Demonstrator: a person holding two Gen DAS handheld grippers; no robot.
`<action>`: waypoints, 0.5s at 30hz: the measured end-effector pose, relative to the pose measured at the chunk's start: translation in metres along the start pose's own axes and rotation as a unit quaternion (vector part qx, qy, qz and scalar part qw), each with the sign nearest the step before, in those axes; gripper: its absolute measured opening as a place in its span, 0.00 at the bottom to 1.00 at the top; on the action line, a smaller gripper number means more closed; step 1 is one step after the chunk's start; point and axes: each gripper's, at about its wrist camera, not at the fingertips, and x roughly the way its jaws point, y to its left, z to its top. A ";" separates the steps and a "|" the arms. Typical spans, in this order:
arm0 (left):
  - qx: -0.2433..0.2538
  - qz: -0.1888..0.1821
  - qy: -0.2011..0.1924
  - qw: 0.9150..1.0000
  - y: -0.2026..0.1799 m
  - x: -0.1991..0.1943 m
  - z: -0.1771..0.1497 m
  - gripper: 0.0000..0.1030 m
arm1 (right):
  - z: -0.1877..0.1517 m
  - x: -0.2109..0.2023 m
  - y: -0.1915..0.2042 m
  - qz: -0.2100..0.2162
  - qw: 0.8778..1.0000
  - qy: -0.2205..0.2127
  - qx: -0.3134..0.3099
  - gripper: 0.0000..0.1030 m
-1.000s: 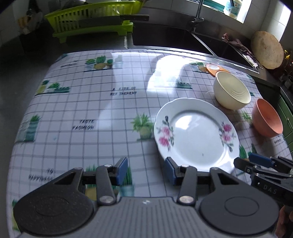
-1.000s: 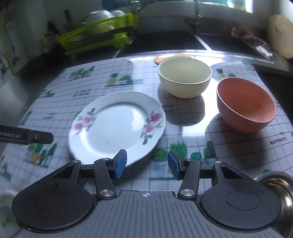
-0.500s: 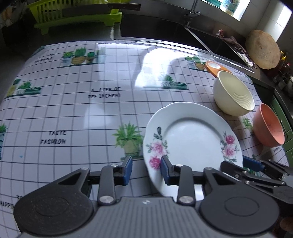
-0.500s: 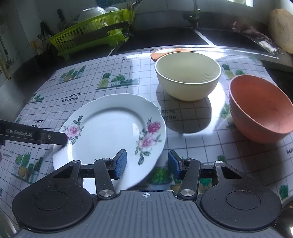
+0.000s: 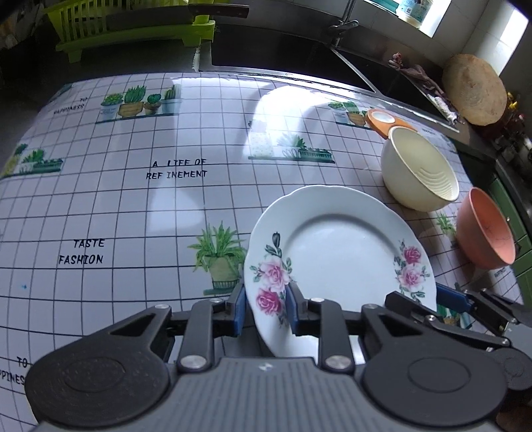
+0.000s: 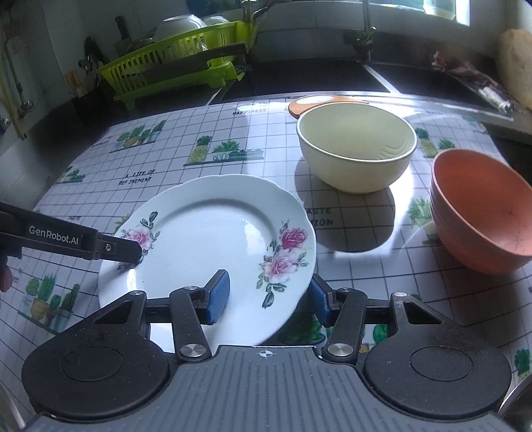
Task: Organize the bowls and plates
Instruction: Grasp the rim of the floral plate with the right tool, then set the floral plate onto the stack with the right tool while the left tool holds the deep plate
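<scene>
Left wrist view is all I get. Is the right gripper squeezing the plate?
Observer: No. The right gripper is open, with one pad over the plate and the other just outside its rim.
Operator: Is anything in the green rack? I can't see its top.
Observer: Yes, white bowls sit in the rack.
</scene>
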 end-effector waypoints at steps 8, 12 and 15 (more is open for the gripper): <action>-0.002 0.009 0.008 1.000 0.000 -0.008 -0.010 0.24 | -0.004 -0.007 0.005 -0.006 1.000 0.004 -0.014 0.51; -0.005 0.011 0.011 1.000 0.000 -0.017 -0.019 0.25 | -0.008 -0.013 0.010 -0.004 1.000 0.007 -0.016 0.51; -0.010 0.012 0.011 1.000 0.001 -0.027 -0.027 0.25 | -0.011 -0.020 0.013 -0.001 1.000 0.007 -0.021 0.51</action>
